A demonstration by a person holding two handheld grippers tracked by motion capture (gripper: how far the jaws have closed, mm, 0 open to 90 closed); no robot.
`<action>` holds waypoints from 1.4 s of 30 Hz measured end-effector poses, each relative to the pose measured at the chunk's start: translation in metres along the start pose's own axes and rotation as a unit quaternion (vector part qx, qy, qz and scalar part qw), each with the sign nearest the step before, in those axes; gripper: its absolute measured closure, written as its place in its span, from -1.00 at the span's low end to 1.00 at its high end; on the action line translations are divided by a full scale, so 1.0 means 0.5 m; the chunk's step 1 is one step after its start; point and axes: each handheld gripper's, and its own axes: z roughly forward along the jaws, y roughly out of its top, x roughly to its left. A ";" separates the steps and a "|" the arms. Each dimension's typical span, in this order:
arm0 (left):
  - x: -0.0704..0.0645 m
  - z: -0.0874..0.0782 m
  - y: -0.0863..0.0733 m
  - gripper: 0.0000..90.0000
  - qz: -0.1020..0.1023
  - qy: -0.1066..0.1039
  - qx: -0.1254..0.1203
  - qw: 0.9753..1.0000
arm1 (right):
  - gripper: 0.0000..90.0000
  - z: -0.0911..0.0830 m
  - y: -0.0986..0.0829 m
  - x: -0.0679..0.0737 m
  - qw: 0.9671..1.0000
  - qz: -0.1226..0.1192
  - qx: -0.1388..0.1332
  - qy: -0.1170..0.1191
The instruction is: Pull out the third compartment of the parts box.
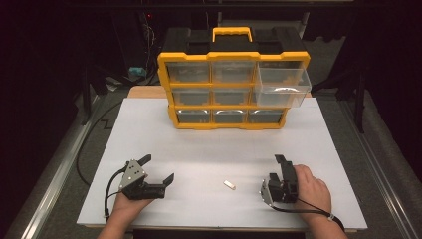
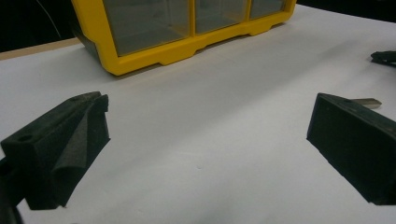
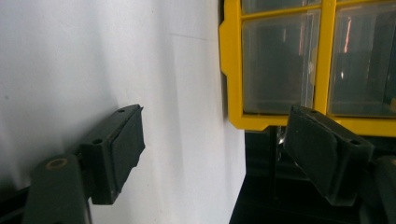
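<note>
I am resting my left gripper point(image 1: 160, 170) and right gripper point(image 1: 282, 162) low in the frame, both sets of jaws apart, flanking the small white piece point(image 1: 229, 185) lying between them on the white surface point(image 1: 318, 149). Upper centre, the yellow organizer point(image 1: 234, 89) is holding 1 drawer point(image 1: 281, 82) open, probably waiting for the piece. I am reading no writing

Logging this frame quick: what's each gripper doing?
Left gripper: open, holding nothing.
Right gripper: open, holding nothing.
</note>
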 end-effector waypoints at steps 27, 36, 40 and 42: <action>0.006 0.001 0.001 -0.99 -0.018 0.007 0.006 1.000 | -1.00 -0.001 0.003 -0.028 0.994 0.109 -0.013 0.008; 0.009 -0.002 0.002 -0.99 -0.027 -0.002 -0.007 1.000 | -0.99 0.005 -0.008 -0.035 0.961 0.270 -0.008 0.060; 0.009 -0.003 0.004 -0.99 -0.027 -0.005 -0.006 1.000 | -0.99 0.000 -0.019 -0.037 0.932 0.354 -0.017 0.071; 0.010 -0.002 0.004 -0.99 -0.031 -0.004 -0.008 0.999 | -0.99 -0.002 -0.029 -0.036 0.920 0.383 -0.024 0.082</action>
